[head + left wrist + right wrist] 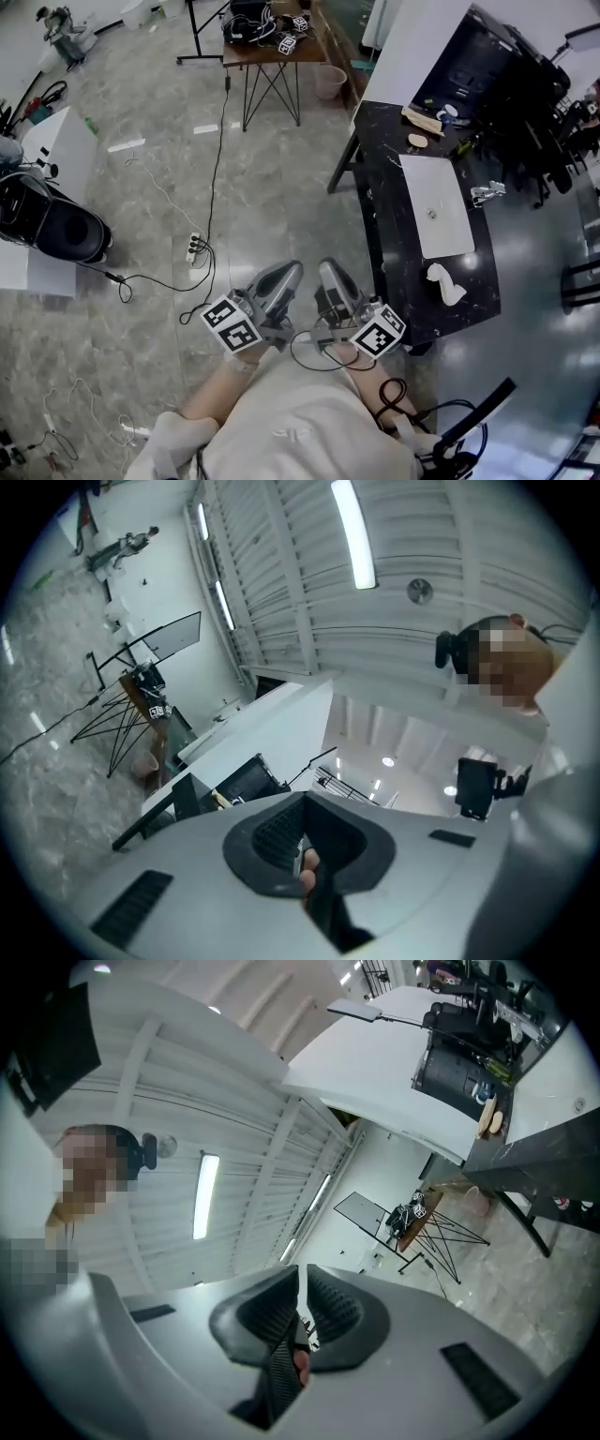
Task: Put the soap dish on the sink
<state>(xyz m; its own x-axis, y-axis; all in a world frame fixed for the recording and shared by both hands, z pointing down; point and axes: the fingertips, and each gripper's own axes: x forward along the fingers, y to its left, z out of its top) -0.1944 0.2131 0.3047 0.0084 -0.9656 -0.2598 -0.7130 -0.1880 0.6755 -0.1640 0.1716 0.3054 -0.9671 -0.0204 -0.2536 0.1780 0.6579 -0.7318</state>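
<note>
Jaws of left gripper [284,278] and right gripper [332,275] clenched, empty. Tan wooden soap dish [423,119], seemingly, on black marble table [382,217], far ahead-right of jaws, beyond white rectangular sink [452,232]; right gripper nearer.

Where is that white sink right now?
In the head view, the white sink sits on the black counter at the right, with a crumpled white thing just below it in the picture.

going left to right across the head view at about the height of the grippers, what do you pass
black round machine → white power strip → left gripper → right gripper → crumpled white item lying on the black counter
</note>
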